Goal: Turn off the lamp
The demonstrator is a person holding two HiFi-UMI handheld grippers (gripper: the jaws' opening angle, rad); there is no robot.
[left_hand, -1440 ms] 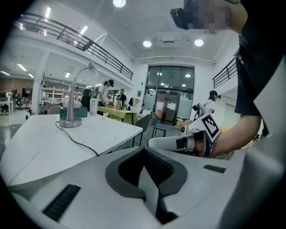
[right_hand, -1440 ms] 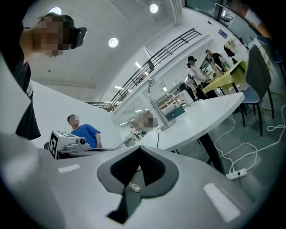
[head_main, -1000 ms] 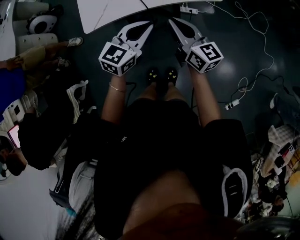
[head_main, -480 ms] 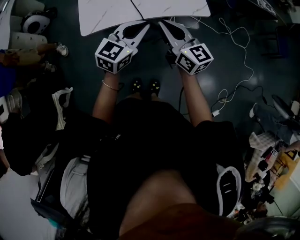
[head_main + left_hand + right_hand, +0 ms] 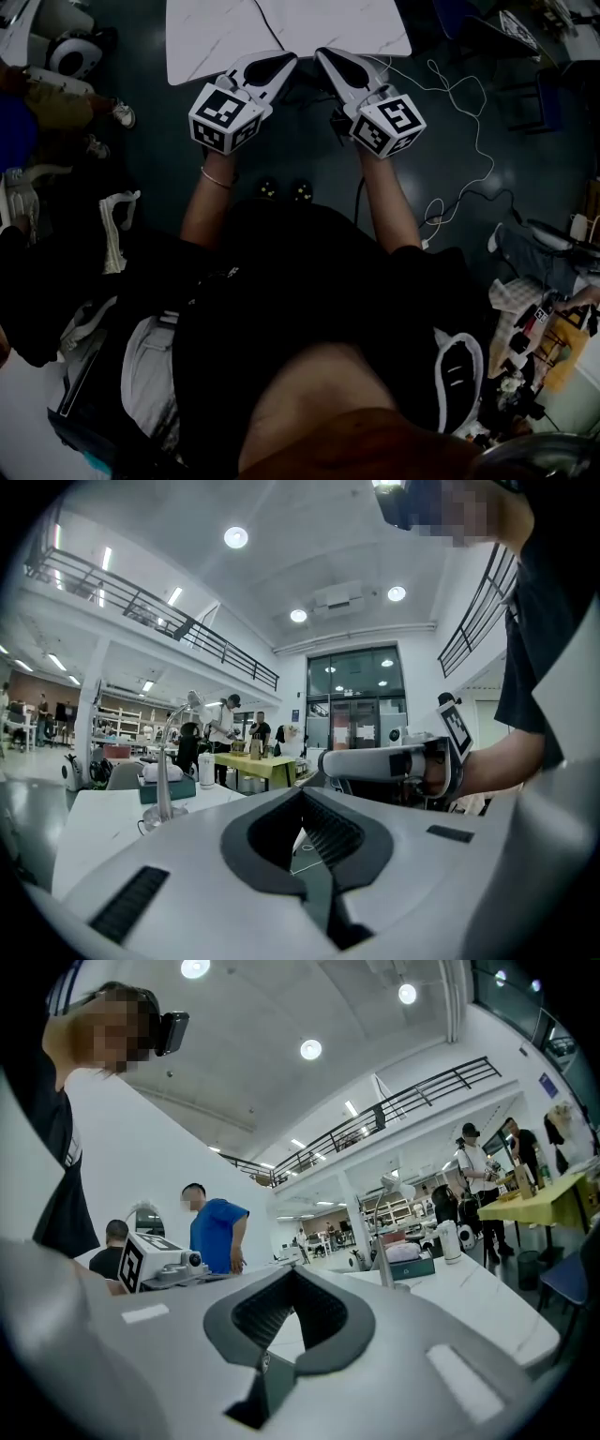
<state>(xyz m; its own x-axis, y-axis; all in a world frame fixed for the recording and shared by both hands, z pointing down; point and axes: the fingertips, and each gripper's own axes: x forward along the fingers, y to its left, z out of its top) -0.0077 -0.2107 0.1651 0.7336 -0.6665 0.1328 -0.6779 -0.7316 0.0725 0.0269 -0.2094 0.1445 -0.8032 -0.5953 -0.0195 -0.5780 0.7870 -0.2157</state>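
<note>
A gooseneck desk lamp (image 5: 165, 778) stands on the white marble table (image 5: 98, 822) ahead of me; the right gripper view shows the same lamp (image 5: 383, 1246), and the head view does not show it. My left gripper (image 5: 284, 60) and right gripper (image 5: 325, 54) are held side by side at the table's near edge (image 5: 281, 37), tips pointing at each other. Both are shut with nothing between the jaws, as the left gripper (image 5: 302, 793) and right gripper (image 5: 293, 1272) show in their own views. Neither touches the lamp.
A teal tissue box (image 5: 167, 786) and a white bottle (image 5: 205, 770) stand behind the lamp. White cables (image 5: 473, 141) and a power strip lie on the dark floor at right. People stand by a yellow table (image 5: 258, 762) beyond, and someone in blue (image 5: 215, 1232) is at left.
Both grippers have risen, still shut and side by side. More of the white table top shows at the top of the head view than a second ago.
</note>
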